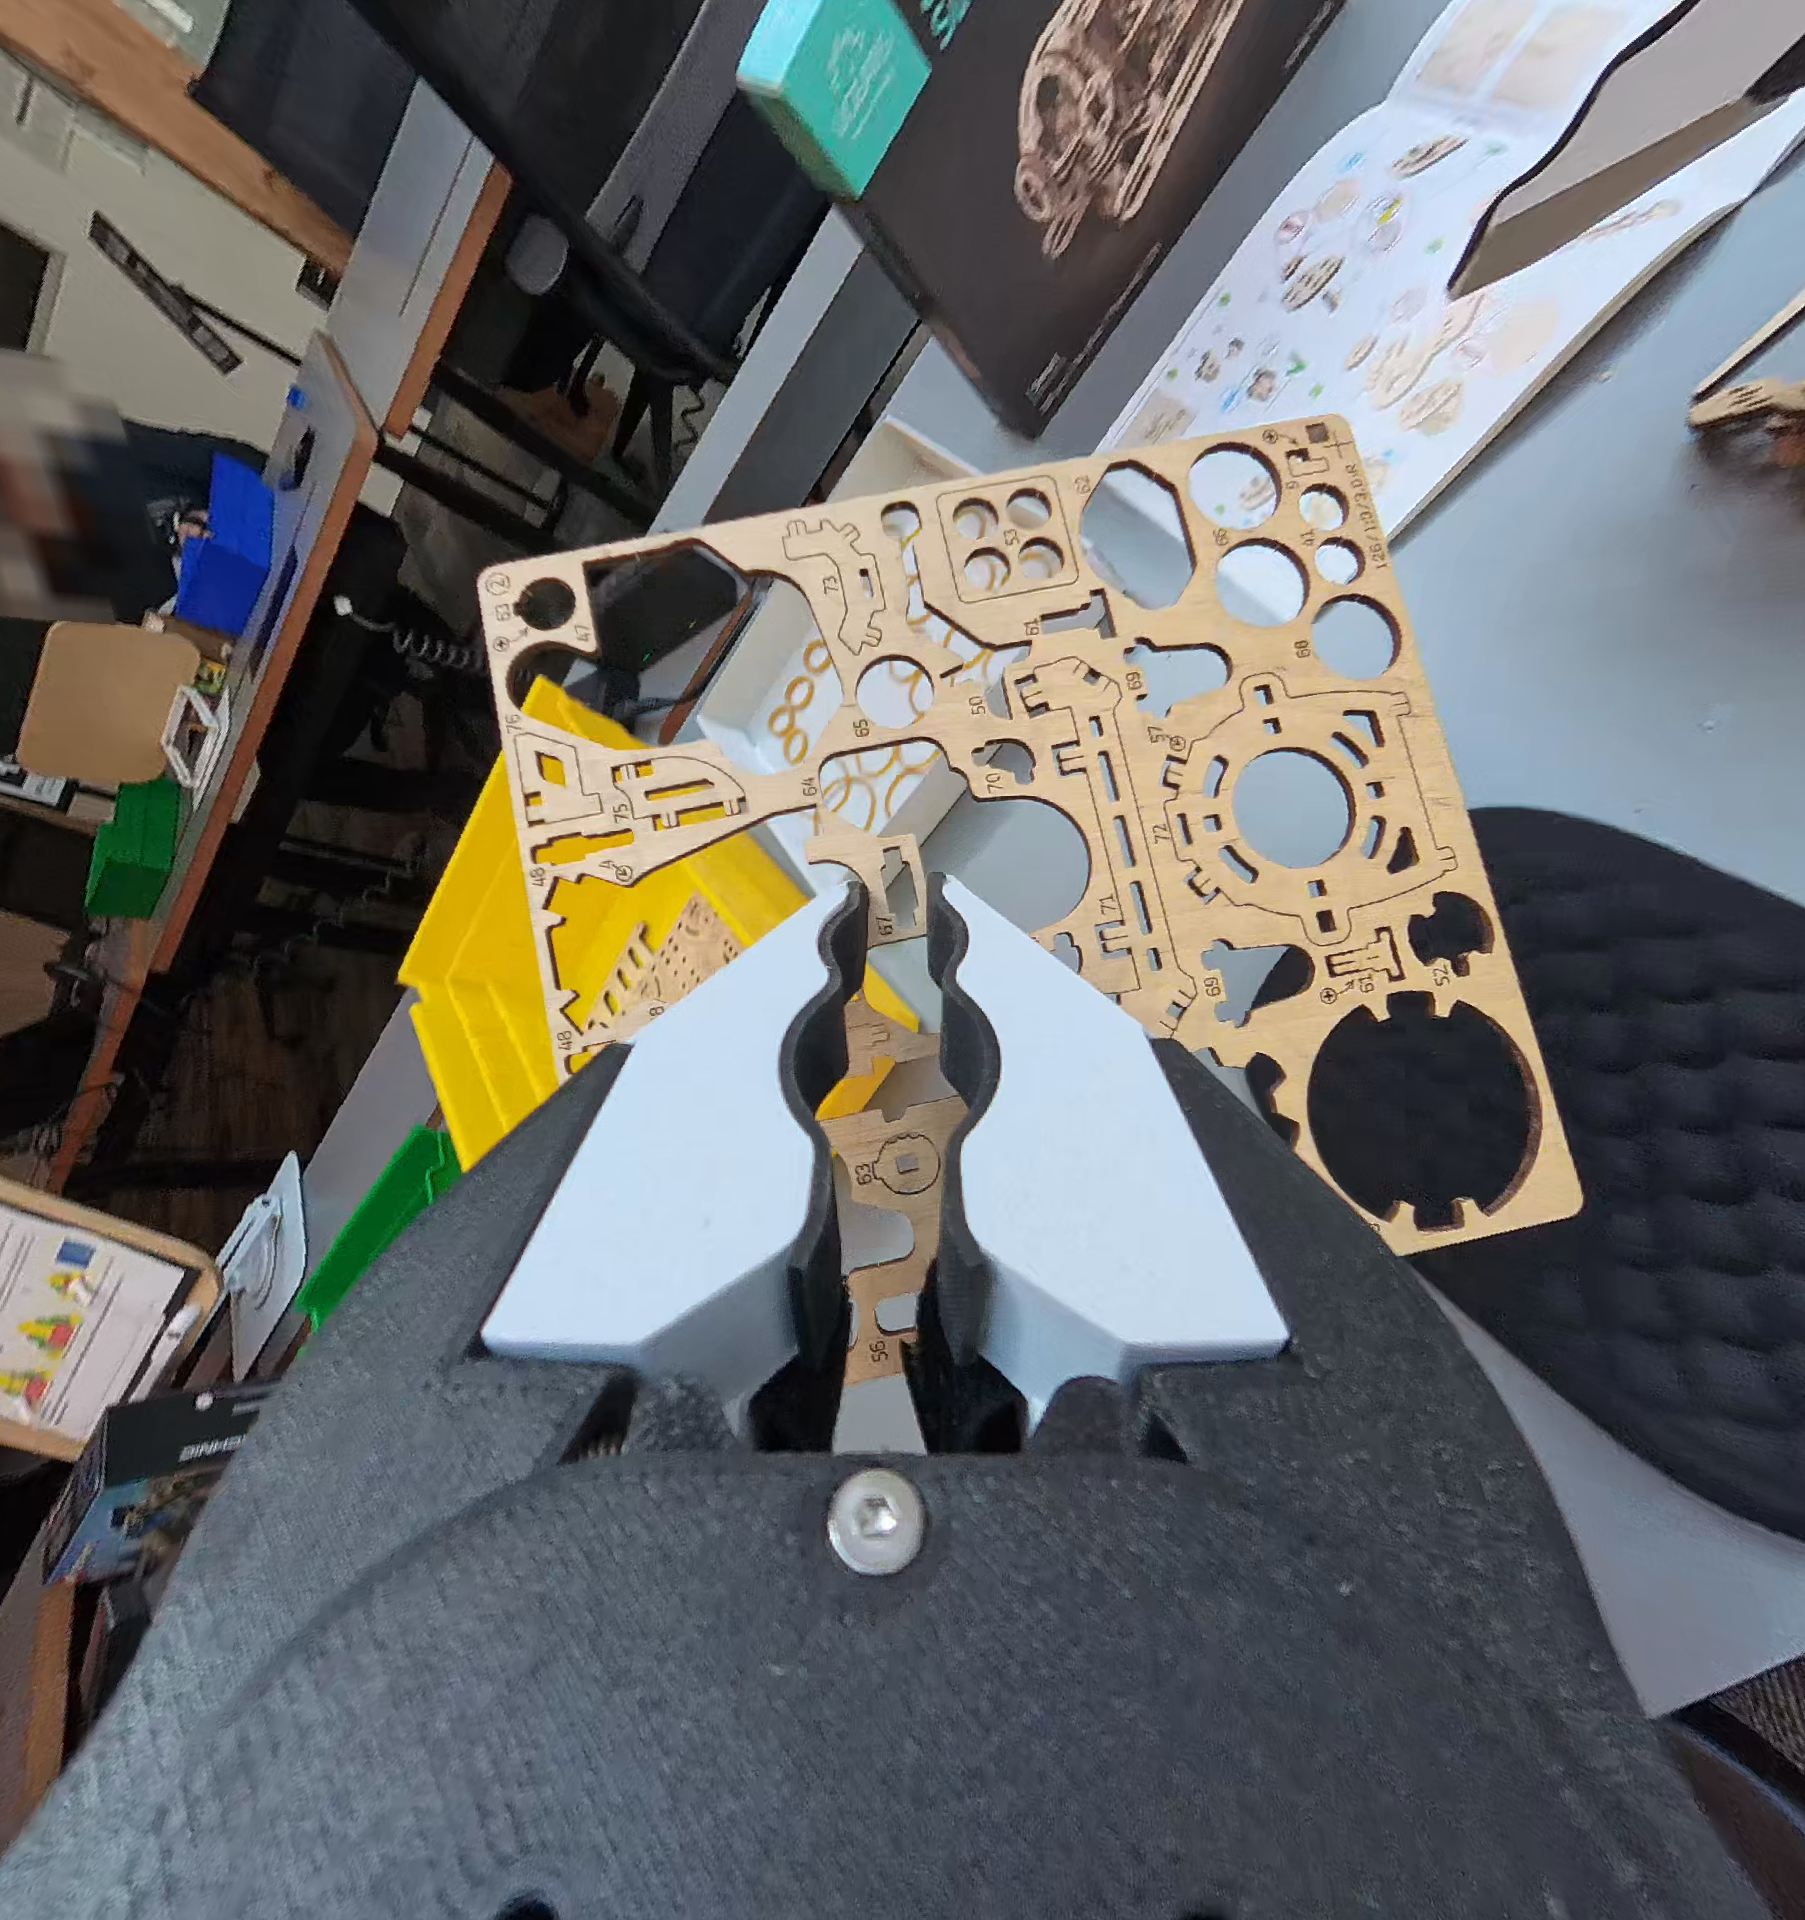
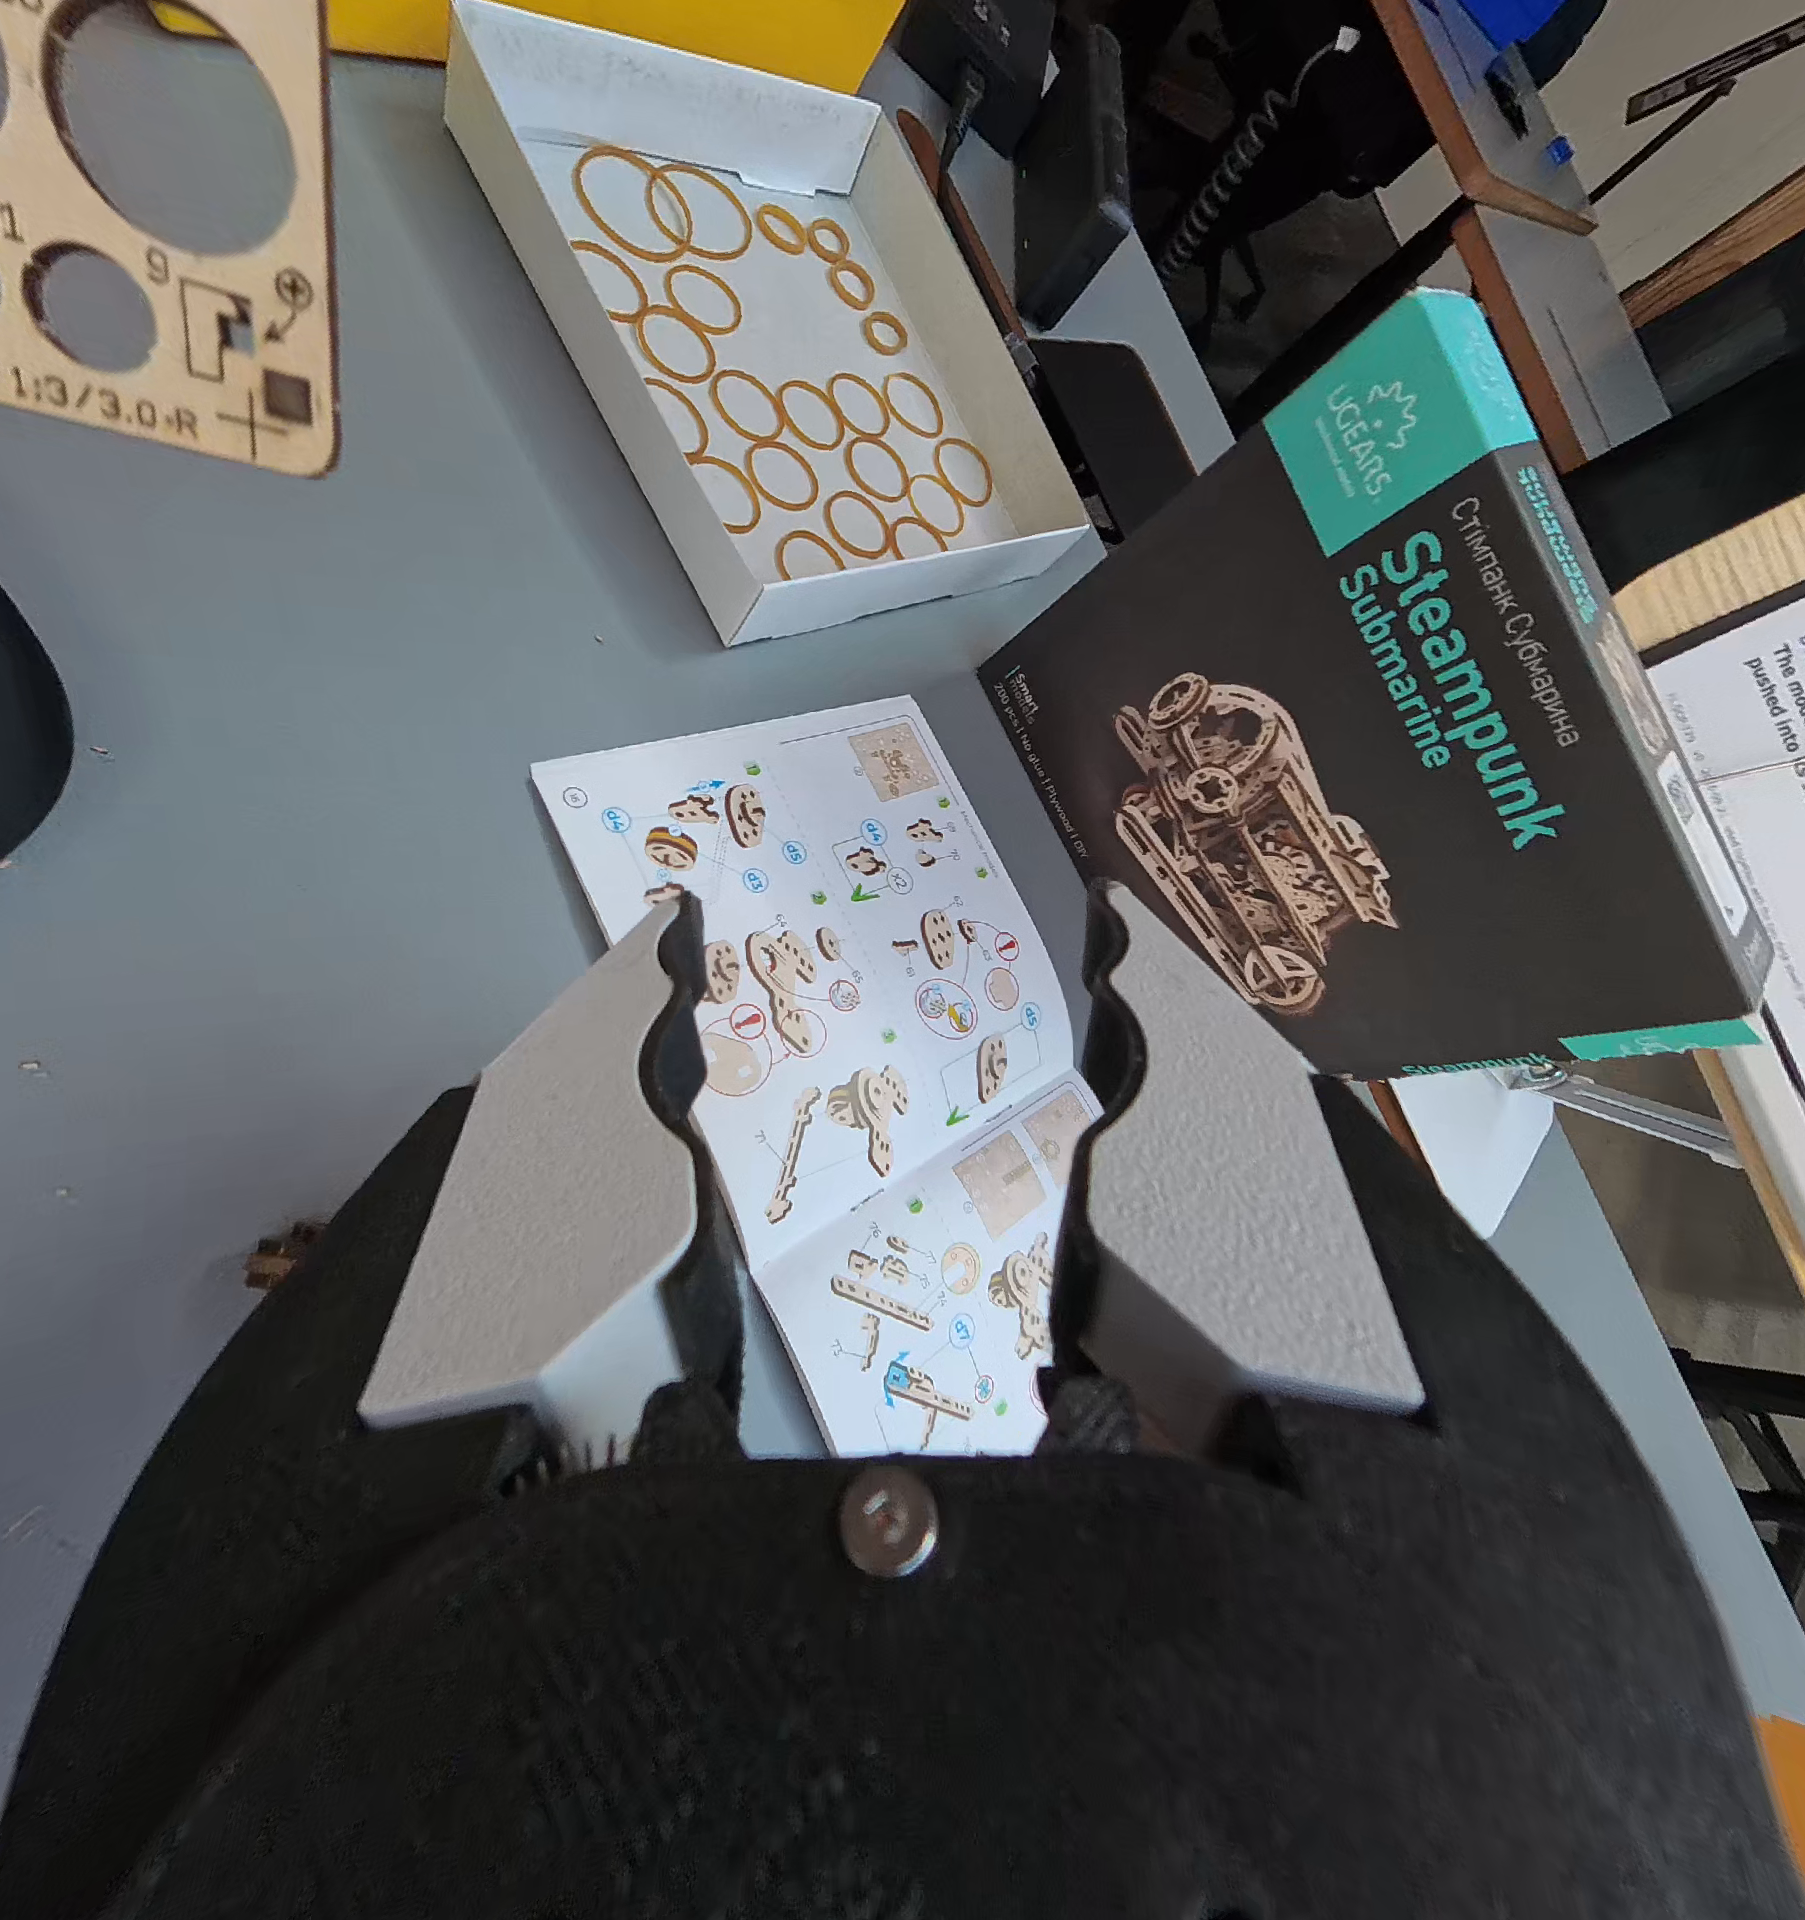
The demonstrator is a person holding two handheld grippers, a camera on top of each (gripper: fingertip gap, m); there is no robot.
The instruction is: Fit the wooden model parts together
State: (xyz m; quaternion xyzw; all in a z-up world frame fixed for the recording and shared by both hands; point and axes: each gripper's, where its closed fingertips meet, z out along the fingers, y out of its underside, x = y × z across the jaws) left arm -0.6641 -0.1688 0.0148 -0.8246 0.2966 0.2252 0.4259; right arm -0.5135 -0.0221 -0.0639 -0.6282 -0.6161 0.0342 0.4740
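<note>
My left gripper point(image 1: 898, 894) is shut on the lower edge of a laser-cut wooden parts sheet point(image 1: 1293, 644) and holds it up above the grey table point(image 1: 1604, 665). Many parts have been punched out of the sheet. A corner of the same sheet point(image 2: 150, 343) shows at the top left of the right wrist view. My right gripper point(image 2: 887, 914) is open and empty, hovering over the open instruction booklet point(image 2: 836, 997). A partly built wooden piece point(image 1: 1791, 416) lies at the far right edge of the left wrist view.
A white tray point(image 2: 981, 582) holds several rubber bands. The dark model box point(image 2: 1397, 748) lies right of the booklet. Yellow bins point(image 1: 524, 997) stand behind the sheet. A black padded cushion point(image 1: 1656, 1143) lies at the right. A small wooden part point(image 2: 280, 1252) lies by my right gripper. The partly built wooden piece point(image 1: 1791, 416) is closer to my right gripper, around 9 centimeters from its tips; the left tips are 25 centimeters off.
</note>
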